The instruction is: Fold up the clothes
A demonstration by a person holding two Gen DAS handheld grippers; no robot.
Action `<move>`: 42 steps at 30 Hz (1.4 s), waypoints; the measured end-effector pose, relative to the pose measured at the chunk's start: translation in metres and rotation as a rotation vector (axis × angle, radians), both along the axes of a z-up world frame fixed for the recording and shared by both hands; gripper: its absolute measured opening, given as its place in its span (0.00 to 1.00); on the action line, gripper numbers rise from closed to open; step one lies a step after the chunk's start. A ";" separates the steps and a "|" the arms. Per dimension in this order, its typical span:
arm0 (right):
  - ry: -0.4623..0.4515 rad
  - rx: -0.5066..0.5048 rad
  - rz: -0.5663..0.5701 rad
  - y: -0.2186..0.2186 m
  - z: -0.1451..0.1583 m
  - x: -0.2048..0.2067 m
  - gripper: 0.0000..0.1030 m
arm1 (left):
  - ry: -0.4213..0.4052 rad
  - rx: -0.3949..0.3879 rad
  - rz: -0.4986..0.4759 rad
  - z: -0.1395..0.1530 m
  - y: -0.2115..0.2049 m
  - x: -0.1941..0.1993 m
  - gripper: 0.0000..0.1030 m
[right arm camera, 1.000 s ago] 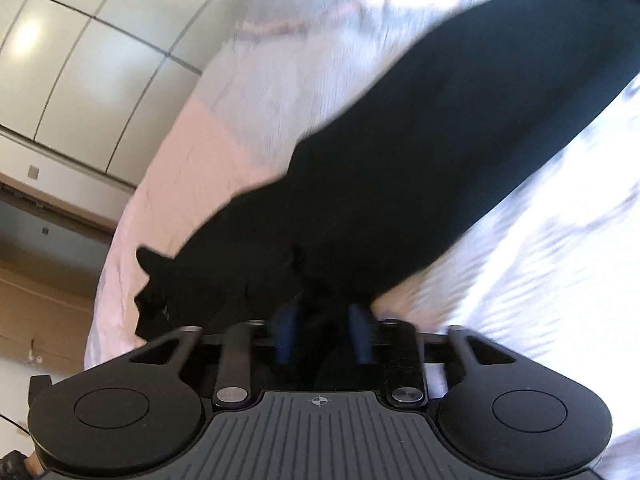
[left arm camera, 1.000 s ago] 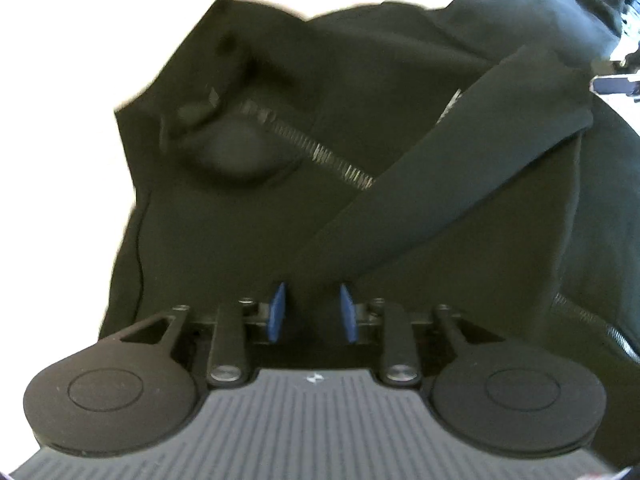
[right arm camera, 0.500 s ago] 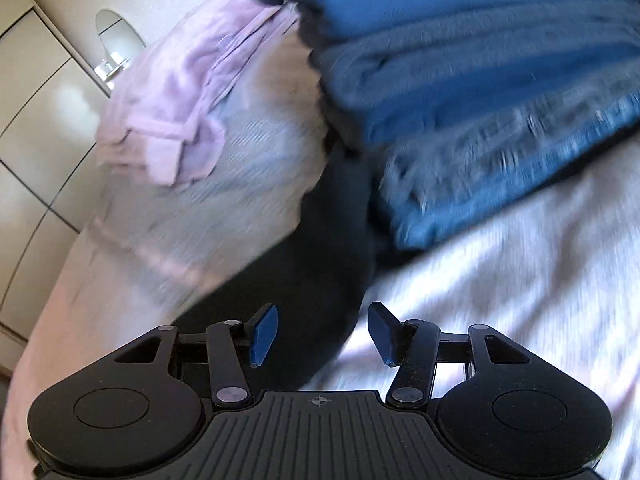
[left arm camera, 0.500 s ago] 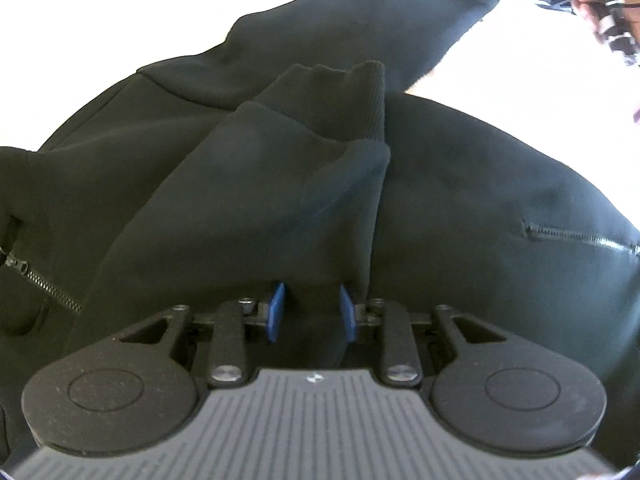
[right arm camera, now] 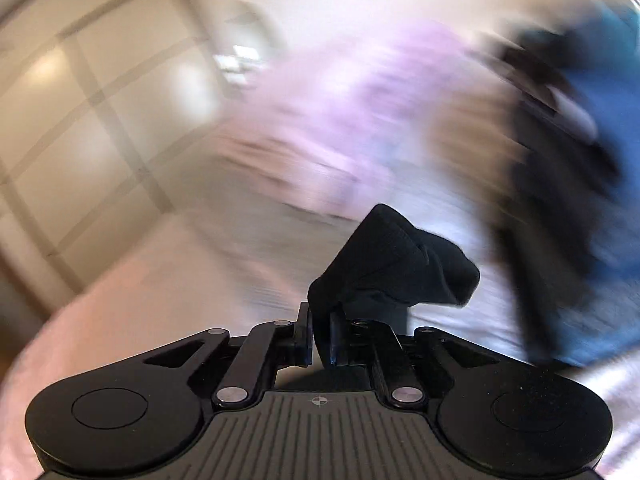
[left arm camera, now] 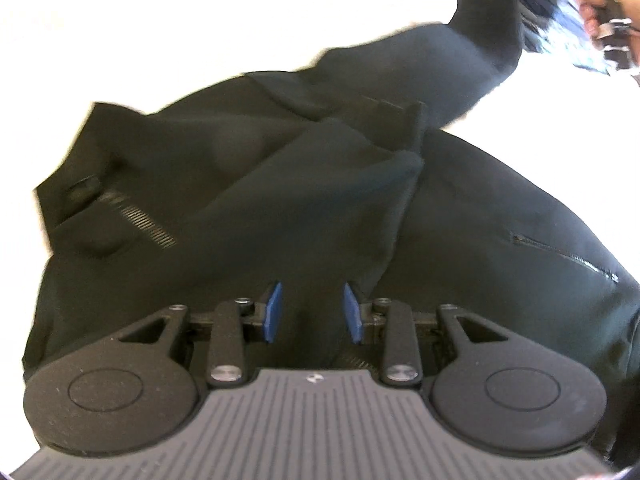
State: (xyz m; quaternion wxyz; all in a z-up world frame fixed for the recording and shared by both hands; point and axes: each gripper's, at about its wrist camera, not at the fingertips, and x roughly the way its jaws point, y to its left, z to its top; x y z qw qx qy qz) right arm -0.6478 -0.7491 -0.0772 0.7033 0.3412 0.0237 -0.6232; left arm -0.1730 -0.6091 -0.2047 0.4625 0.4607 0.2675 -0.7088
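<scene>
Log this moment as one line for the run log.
left gripper: jaws apart over black zip jacket | right gripper: jaws just closed on black ribbed cuff

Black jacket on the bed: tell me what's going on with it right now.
A person with a gripper in each hand is folding a black zip jacket on a pale bedsheet. The right gripper has just closed on the cuff of one sleeve. The left gripper sits over the other sleeve, already laid across the chest, with its jaws apart.
</scene>
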 end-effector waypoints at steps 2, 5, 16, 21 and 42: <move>0.016 -0.107 0.142 0.011 0.037 0.054 0.07 | 0.005 -0.025 0.067 0.015 0.017 0.021 0.29; 0.046 -0.248 0.405 0.048 0.083 0.147 0.07 | -0.014 -0.043 0.172 0.031 0.051 0.056 0.30; 0.274 0.033 1.162 0.197 -0.022 0.388 0.58 | 0.003 0.036 0.514 0.021 0.162 0.172 0.35; 0.342 0.222 1.003 0.201 -0.041 0.352 0.59 | 0.218 0.002 0.600 0.013 0.138 0.186 0.40; 0.381 0.393 0.537 0.102 -0.059 0.253 0.61 | 0.221 0.004 0.701 -0.010 0.073 0.205 0.03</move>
